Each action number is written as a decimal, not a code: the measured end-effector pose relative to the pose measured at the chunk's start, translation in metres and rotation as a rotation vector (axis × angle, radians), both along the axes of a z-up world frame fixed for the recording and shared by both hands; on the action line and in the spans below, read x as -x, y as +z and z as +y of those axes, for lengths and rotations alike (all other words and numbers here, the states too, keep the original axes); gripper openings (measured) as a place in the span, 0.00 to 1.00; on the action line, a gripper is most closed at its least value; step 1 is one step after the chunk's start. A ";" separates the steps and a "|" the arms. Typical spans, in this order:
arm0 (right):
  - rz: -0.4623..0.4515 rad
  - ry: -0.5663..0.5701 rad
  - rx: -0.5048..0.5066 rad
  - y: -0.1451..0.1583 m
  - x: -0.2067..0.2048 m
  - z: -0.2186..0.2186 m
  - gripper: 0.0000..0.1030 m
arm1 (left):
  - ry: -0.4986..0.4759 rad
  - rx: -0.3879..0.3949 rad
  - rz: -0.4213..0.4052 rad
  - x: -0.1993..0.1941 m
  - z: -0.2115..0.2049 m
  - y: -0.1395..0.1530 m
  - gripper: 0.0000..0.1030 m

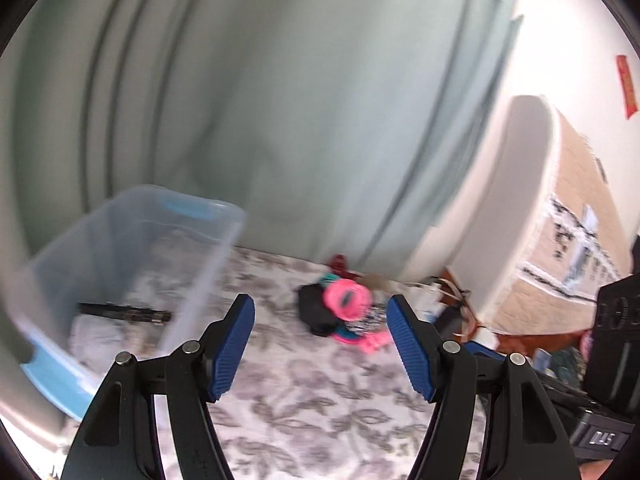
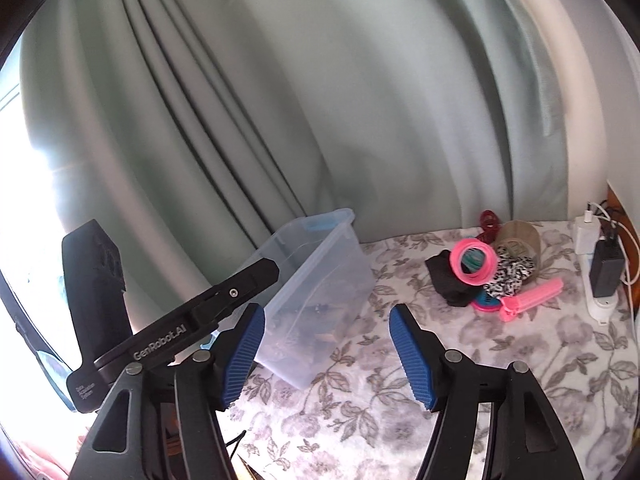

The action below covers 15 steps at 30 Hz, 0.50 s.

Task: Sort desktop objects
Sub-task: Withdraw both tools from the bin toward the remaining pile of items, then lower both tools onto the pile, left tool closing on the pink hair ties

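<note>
A clear plastic bin [image 1: 132, 264] with blue handles stands on the flowered tablecloth [image 1: 304, 392]; a black pen-like object [image 1: 124, 313] lies inside it. The bin also shows in the right wrist view [image 2: 320, 292]. A pile of hair items lies to the right: a pink ring [image 1: 347, 296] [image 2: 474, 261], a black cloth [image 1: 316, 312] [image 2: 448, 278], a spotted scrunchie [image 2: 510, 274] and a pink roller clip [image 2: 530, 299]. My left gripper [image 1: 320, 344] is open and empty, short of the pile. My right gripper [image 2: 326, 354] is open and empty, right of the bin.
A green curtain [image 2: 320, 120] hangs behind the table. A tan cap [image 2: 520, 236] and a red item [image 2: 490, 222] lie behind the pile. A white power strip [image 2: 598, 300] with chargers [image 2: 606, 270] lies at the right edge. The left gripper's body [image 2: 172, 340] crosses the right wrist view.
</note>
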State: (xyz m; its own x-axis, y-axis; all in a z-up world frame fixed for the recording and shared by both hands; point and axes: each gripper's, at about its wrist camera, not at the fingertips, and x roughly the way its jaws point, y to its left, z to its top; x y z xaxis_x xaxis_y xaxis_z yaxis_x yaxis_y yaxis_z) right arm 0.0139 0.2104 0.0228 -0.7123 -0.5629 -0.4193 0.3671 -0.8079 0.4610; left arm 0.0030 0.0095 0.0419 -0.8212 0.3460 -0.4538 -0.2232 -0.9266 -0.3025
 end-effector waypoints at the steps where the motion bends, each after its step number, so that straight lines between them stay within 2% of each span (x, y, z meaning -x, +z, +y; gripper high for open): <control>1: -0.003 -0.011 0.002 -0.001 0.000 0.005 0.67 | -0.018 -0.002 0.007 0.000 0.005 0.000 0.68; 4: -0.013 -0.043 0.003 -0.005 0.001 0.018 0.67 | -0.061 -0.003 0.035 0.000 0.021 -0.002 0.68; 10: -0.037 -0.101 0.005 -0.013 0.007 0.041 0.69 | -0.076 -0.004 0.049 0.008 0.043 -0.010 0.68; 15: -0.061 -0.122 0.002 -0.020 0.017 0.051 0.69 | -0.113 0.066 0.059 0.013 0.060 -0.016 0.68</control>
